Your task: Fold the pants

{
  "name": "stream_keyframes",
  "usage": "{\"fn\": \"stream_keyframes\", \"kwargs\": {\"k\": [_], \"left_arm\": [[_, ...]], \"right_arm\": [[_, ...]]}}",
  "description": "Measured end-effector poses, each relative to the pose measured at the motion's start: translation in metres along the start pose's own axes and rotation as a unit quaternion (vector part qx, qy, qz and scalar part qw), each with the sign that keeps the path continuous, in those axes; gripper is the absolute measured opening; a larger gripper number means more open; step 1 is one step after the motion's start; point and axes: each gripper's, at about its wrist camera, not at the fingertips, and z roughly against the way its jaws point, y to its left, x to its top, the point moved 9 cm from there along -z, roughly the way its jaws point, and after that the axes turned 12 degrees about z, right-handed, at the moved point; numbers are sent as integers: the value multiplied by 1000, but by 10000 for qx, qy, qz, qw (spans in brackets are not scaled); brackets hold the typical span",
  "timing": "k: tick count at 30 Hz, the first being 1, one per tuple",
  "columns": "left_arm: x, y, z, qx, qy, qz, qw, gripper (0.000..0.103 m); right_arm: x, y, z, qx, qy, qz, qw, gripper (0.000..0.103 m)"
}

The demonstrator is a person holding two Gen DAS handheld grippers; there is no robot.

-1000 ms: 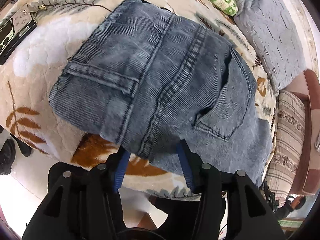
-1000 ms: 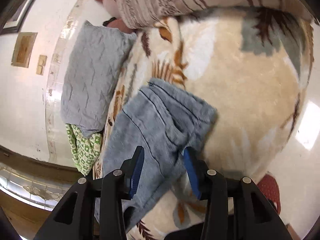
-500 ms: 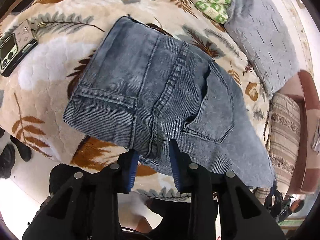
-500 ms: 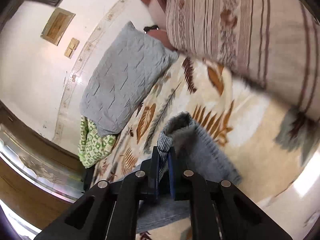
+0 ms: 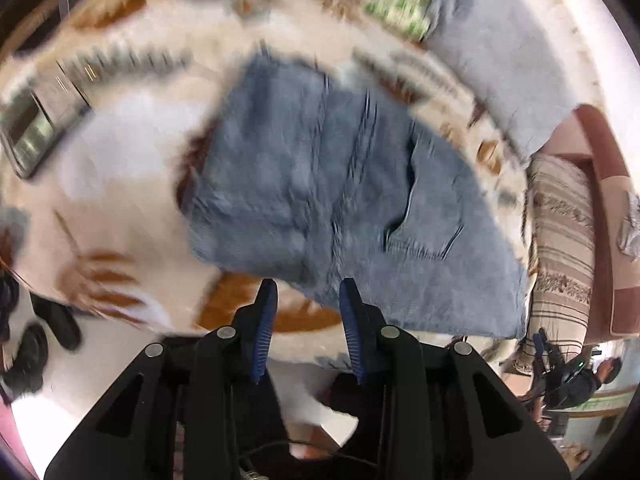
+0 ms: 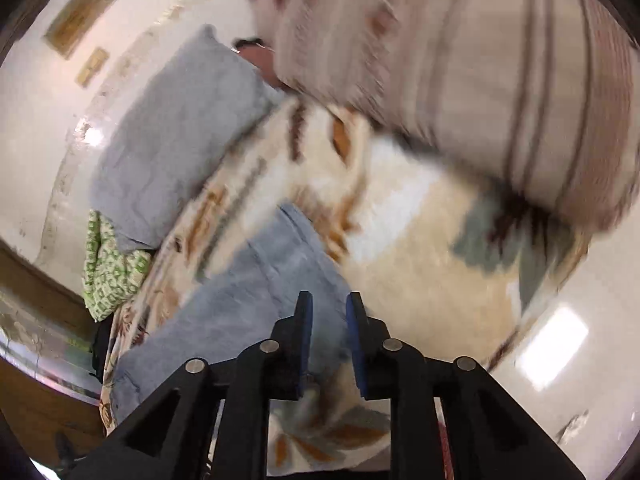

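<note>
Fingers [image 5: 267, 312] parted, just opening; pants [image 5: 320, 184] flat on blanket [image 5: 132, 184].

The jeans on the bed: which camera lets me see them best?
The left wrist view: the jeans fill its middle, with back pocket and centre seam visible, though blurred. The right wrist view catches only one pale end of the jeans, partly behind the right gripper.

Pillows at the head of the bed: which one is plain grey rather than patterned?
The plain grey pillow lies by the white wall. The green patterned cushion pokes out beneath it, and the striped beige pillow sits opposite.
</note>
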Motion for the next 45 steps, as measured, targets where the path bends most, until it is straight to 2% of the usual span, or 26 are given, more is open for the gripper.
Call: {"fn": "stream_keyframes", "kwargs": {"k": [1,2,4,7,10,13,15,16,17,18,19,20,21,22,23,25,27,29,31,33,38,39,40,42,44,45], "left_arm": [[15,4,11,-21,-180,31,9998,37],[29,7,16,-4,-302,77,9995,48],[54,14,18,108,-466,141,9988,56],[89,19,0,263,-367,172,9988,57],[110,21,-31,222,18,291,9993,57],[117,23,-53,149,342,315,9988,57],[119,21,-59,56,502,253,9984,57],[118,19,-60,0,573,188,9982,57],[117,19,-58,-28,614,129,9980,57],[116,18,-58,-68,636,61,9979,57],[115,17,-58,-117,643,-25,9979,59],[116,17,-58,-150,642,-98,9978,61],[116,16,-59,-172,644,-180,9976,63],[117,15,-61,-179,655,-223,9974,64],[119,13,-64,-185,681,-249,9972,64],[119,9,-70,-227,769,-252,9965,64],[117,6,-73,-264,803,-254,9961,67],[114,5,-73,-264,793,-369,9958,70],[112,3,-75,-232,811,-441,9955,71],[111,3,-75,-203,839,-449,9953,71],[110,-1,-75,-252,860,-551,9944,76],[110,-1,-77,-241,877,-528,9945,76],[110,-2,-78,-251,911,-510,9942,76],[107,-6,-75,-288,902,-557,9940,76],[107,-11,-70,-313,781,-662,9943,76],[109,-13,-68,-313,713,-695,9945,76]], "right_arm": [[8,18,-2,138,50,188,9997,35],[12,44,-9,326,147,431,9984,37],[13,97,-27,762,371,846,9928,41],[-2,193,-69,1464,886,1517,9735,45],[-30,293,-119,2024,1512,2147,9434,47],[-54,364,-172,2189,1926,2705,9175,47],[-69,391,-205,2151,2141,2919,9070,47],[-78,398,-220,2013,2304,3070,9012,47],[-95,404,-231,1898,2510,3315,8894,47],[-110,405,-228,2015,2681,3462,8762,47],[-127,408,-225,2121,2854,3753,8560,47],[-141,409,-217,2066,2825,4224,8361,47],[-148,408,-211,2076,2789,4496,8228,47],[-150,407,-205,2113,2756,4588,8178,47],[-144,405,-204,2121,2742,4470,8246,47],[-140,400,-205,2108,2771,4386,8285,52],[-142,399,-201,2068,2836,4560,8178,54],[-136,397,-197,1958,2682,4856,8086,58],[-128,398,-203,1857,2633,4912,8092,65],[-132,393,-211,1767,2826,4964,8015,65],[-136,390,-220,2102,3140,4789,7924,67],[-138,390,-221,2133,3191,4804,7886,60],[-141,391,-220,2168,3205,4879,7824,41],[-143,394,-214,1861,3002,5340,7682,22],[-143,399,-205,1645,2776,5754,7515,16],[-134,401,-203,1485,2528,5895,7527,13]]}}
